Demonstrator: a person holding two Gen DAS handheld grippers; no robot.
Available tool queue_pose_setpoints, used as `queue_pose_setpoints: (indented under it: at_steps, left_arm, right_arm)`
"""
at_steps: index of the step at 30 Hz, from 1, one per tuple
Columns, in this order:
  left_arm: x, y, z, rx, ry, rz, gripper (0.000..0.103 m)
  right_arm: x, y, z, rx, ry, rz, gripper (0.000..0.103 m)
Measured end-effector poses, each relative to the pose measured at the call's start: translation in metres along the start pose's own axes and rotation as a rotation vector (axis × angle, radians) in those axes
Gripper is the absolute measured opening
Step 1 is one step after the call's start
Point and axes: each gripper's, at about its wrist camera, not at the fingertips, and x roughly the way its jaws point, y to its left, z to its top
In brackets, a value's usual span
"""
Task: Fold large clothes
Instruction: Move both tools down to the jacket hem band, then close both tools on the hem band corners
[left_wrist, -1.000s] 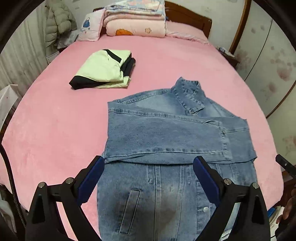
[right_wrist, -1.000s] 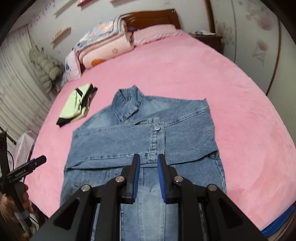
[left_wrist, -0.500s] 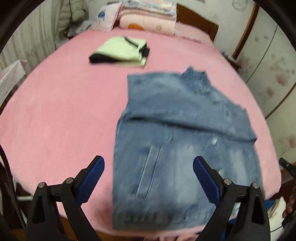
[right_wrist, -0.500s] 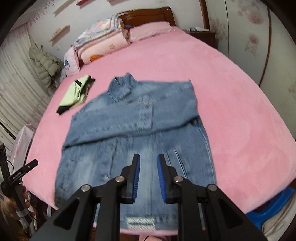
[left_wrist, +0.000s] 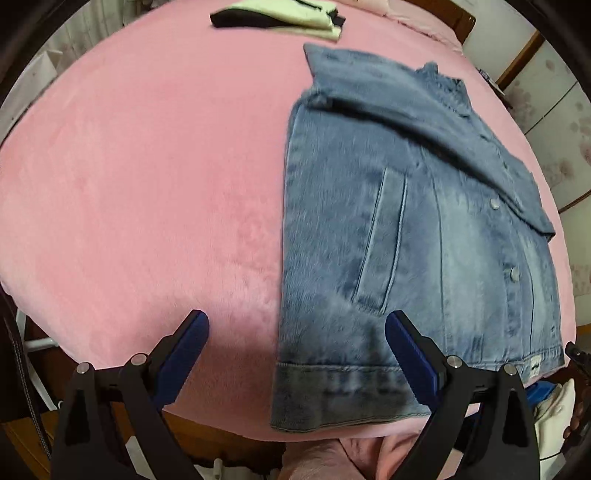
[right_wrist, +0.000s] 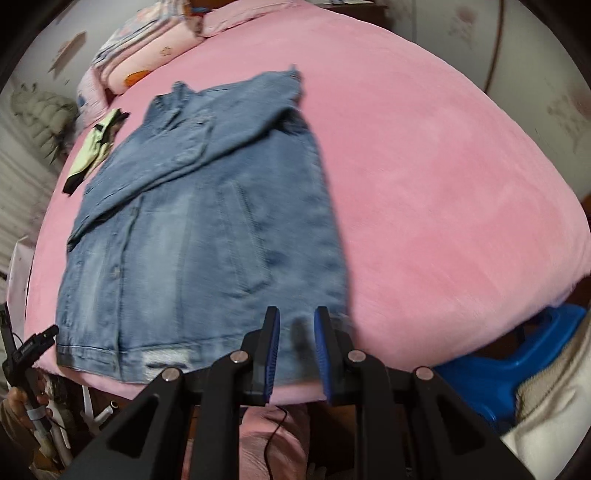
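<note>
denim jacket (left_wrist: 424, 229), sleeves folded in: view now shifted back to hem (left_wrist: 343, 384). left gripper (left_wrist: 297, 354) wide, right gripper (right_wrist: 295, 347) narrowly parted, both empty; hem pickup judged next.

Bed (right_wrist: 443, 166) has a pink plush cover. Folded pale-green and black garment (left_wrist: 280, 14) lies near its far side. Stack of folded quilts (right_wrist: 147, 48) and a pink pillow (right_wrist: 240, 14) sit at the head end. Grey puffer coat (right_wrist: 40, 114) hangs by the wall. Blue plastic stool (right_wrist: 517, 354) stands beside the foot, a white fleecy cloth (right_wrist: 550, 410) next to it.
</note>
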Motion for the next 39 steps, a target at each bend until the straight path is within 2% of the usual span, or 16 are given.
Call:
queue_pose_setpoints:
  at_steps: [4,9,16,22,26,31,33,36,38,39]
  left_arm:
    - [0.013,0.0,-0.01,0.034,0.036,0.008,0.096]
    - [0.013,0.008,-0.013,0.003,0.04,-0.035,0.096]
    - [0.008,0.019,-0.021,-0.001,0.065,-0.112,0.095]
    - [0.006,0.033,-0.026,-0.036,0.075,-0.148,0.087]
    - [0.006,0.03,-0.022,-0.055,0.085,-0.179,0.078]
    - [0.01,0.017,-0.022,-0.021,0.111,-0.206,0.076]
    - [0.015,0.012,-0.024,-0.005,0.122,-0.193,0.076]
    - [0.023,0.002,-0.024,0.004,0.131,-0.164,0.084]
    - [0.027,-0.007,-0.021,0.004,0.151,-0.131,0.084]
    - [0.027,-0.01,-0.019,0.005,0.159,-0.118,0.073]
  right_arm:
    - [0.006,-0.023,-0.009,0.051,0.02,-0.02,0.037]
    - [0.018,-0.031,-0.006,0.079,0.042,0.065,0.037]
    - [0.048,-0.039,-0.006,0.143,0.118,0.182,0.041]
    - [0.053,-0.045,-0.012,0.165,0.143,0.233,0.042]
    - [0.058,-0.045,-0.01,0.188,0.158,0.233,0.041]
    - [0.052,-0.041,-0.009,0.148,0.155,0.217,0.036]
    - [0.054,-0.041,-0.008,0.147,0.164,0.212,0.036]
    - [0.062,-0.039,-0.005,0.168,0.198,0.177,0.038]
    - [0.067,-0.037,-0.003,0.19,0.219,0.153,0.038]
    - [0.067,-0.036,-0.003,0.188,0.224,0.139,0.038]
